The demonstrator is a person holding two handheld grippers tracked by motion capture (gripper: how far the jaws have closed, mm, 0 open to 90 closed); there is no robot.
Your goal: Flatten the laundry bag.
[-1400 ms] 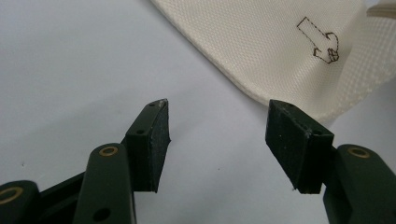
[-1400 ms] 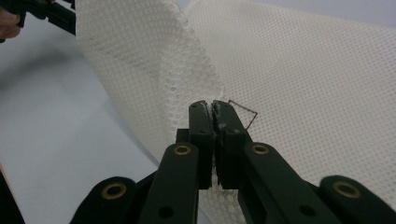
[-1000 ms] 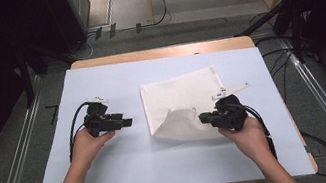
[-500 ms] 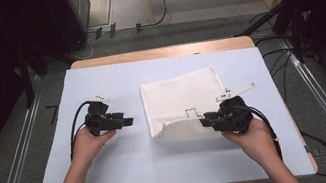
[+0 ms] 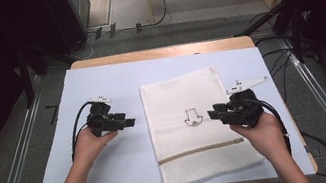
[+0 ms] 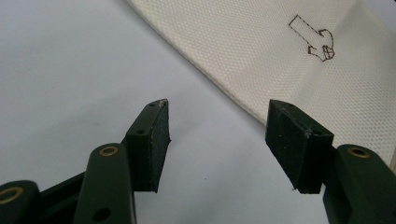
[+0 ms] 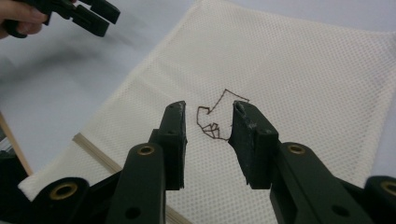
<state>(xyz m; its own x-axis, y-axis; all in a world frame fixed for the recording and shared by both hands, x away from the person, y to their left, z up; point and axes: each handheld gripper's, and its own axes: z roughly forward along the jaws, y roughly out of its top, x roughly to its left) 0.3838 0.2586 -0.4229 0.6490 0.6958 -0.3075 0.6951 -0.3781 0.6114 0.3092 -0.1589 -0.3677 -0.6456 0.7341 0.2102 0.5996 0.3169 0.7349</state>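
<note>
High view showed a cream mesh laundry bag (image 5: 197,123) now spread flat at the centre of the frame on the blue-covered counter (image 5: 98,82), where a second before its lower half lay folded up over the rest. The right tool (image 5: 216,111), at the bag's right edge, had just been opening its jaws; they stood partly apart with nothing between them, the cloth released. That suggested the unfolding was done. The left tool (image 5: 128,123) hovered wide open and empty, just left of the bag. The bag's long axis ran from the upper frame toward the lower edge, its tan zipper band (image 5: 201,150) lying crosswise near the bottom.
</note>
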